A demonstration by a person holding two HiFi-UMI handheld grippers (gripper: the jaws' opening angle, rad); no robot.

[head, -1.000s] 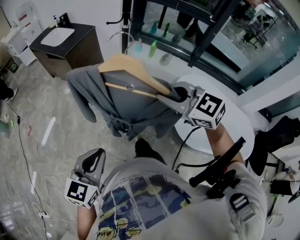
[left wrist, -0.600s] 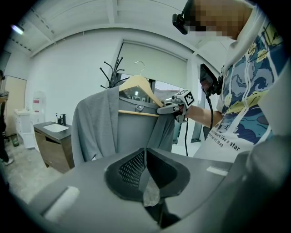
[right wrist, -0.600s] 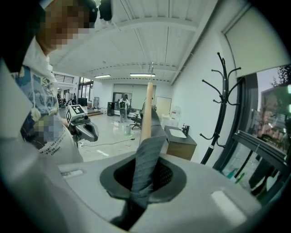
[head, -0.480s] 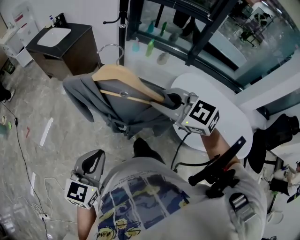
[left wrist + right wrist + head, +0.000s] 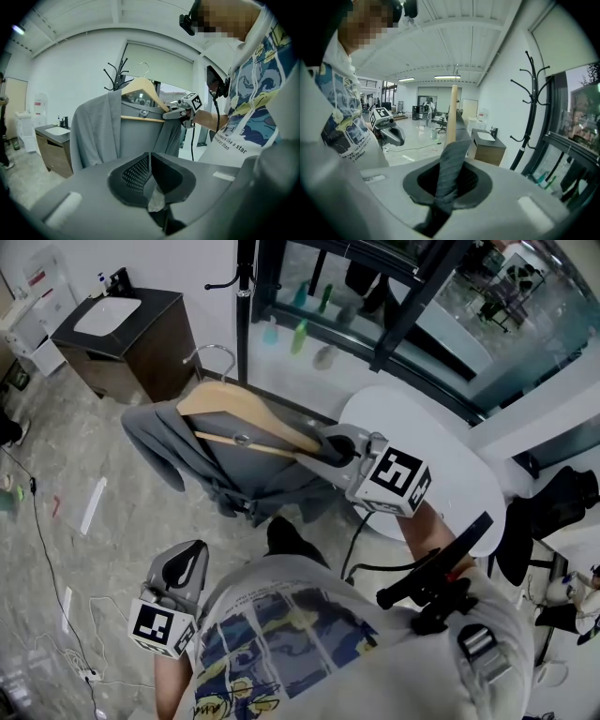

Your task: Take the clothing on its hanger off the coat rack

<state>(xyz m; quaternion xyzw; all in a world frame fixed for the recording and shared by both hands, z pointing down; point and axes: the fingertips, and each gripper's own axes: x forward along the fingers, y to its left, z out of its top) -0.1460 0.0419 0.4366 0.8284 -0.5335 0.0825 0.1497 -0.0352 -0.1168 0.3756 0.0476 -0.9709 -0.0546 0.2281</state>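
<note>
Apparently off the peg already: garment (image 5: 155,432) on its wooden hanger (image 5: 234,407), hanging in mid-air near the rack (image 5: 246,296) and catching on nothing visible. Held from one end only, at the shoulder tip. Pinched there by the right gripper (image 5: 330,448), clamped on hanger and cloth together, with grey fabric squeezed between the pads. One sleeve dangling loose on the far side.

Left gripper (image 5: 190,557): low by the hip, well apart from the garment, jaws together, seemingly gripping nothing.

For the step in hand, judged to be carrying the load clear of the rack:
- Keep the clamp firm against swing and twist from the one-ended hold.
- Draw back slowly and smoothly, without jerks, to stop any slide of cloth off the free shoulder.
- Hold the wrist steady and the hanger bar near level.
- Watch the hanger's top near the rack's arms and avoid a snag.
- Mind the round table (image 5: 450,456) just beside the right arm, and the cabinet (image 5: 164,343) beyond the garment.
- Bring the left gripper up under the free end if needed, opening it first.
</note>
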